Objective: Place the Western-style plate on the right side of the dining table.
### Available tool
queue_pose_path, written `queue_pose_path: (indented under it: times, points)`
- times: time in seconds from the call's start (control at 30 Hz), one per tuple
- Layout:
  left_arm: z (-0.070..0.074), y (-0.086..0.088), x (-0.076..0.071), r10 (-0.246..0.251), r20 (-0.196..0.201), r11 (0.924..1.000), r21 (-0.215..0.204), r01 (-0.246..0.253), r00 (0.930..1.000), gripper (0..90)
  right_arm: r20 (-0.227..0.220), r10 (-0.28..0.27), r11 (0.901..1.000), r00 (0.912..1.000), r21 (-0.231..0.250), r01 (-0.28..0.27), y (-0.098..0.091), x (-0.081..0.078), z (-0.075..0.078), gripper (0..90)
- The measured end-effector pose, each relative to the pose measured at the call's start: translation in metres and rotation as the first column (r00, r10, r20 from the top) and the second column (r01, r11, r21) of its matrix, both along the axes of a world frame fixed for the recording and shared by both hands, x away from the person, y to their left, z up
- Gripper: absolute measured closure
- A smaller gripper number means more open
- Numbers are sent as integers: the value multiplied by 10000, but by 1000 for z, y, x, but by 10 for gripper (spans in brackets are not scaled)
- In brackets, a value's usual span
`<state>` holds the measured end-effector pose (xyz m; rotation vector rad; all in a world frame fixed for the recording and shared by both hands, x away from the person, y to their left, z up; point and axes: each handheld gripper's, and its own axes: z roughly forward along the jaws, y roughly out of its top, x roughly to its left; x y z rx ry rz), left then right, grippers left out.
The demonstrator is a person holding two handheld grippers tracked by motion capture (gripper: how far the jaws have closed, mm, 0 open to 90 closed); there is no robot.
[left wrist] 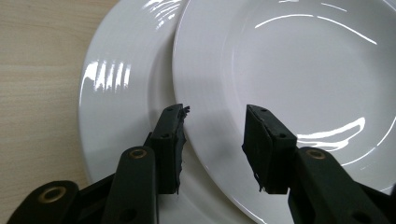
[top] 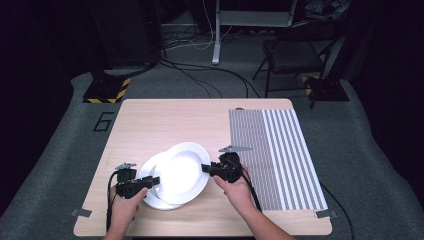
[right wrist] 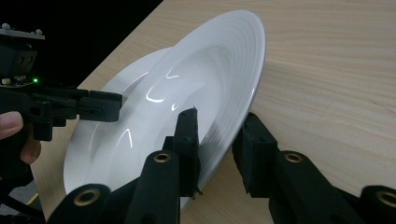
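Handling the upper plate [top: 184, 170] calls for a rim grip: glazed white china, rigid, slippery, breakable. It lies tilted across the lower plate [top: 150, 199] near the tabletop's [top: 165, 120] front-left corner. The right gripper [top: 206, 169] is clamped on its rim; the left gripper [top: 156, 181] stands part-open astride the opposite rim, pads clear.

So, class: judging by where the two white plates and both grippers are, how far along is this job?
Done: the upper plate overlaps the lower plate. In hand: the right gripper clamps its rim, tilting it; the left gripper straddles its opposite edge, open. Left, probably: setting it flat and letting go.
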<state>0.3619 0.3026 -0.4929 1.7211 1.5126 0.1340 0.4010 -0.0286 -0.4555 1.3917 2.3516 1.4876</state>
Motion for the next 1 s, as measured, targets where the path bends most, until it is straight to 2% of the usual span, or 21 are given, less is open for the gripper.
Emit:
queue_pose_path:
  times: [0.27,0.3,0.6,0.73,1.0]
  points:
    - [-1,-1,2,63,52,9998,-200,-62,10000,527,113,-38,9999,9999,-120,40,-1,-3,2,707]
    - [-1,-1,2,114,-2,9995,-294,-114,9999,519,62,-48,9999,10000,-97,49,-1,-3,1,706]
    - [0,-4,4,24,-43,9999,-134,-24,10000,481,-152,-159,9995,9998,261,163,-6,-2,-5,702]
    - [-1,-5,4,-28,-155,9996,-264,24,9999,473,-126,-212,9994,9997,282,216,-7,-2,-8,692]
    - [-2,-9,3,38,-248,9990,-448,-49,9997,472,-374,-328,9988,9988,350,341,-10,-1,-13,676]
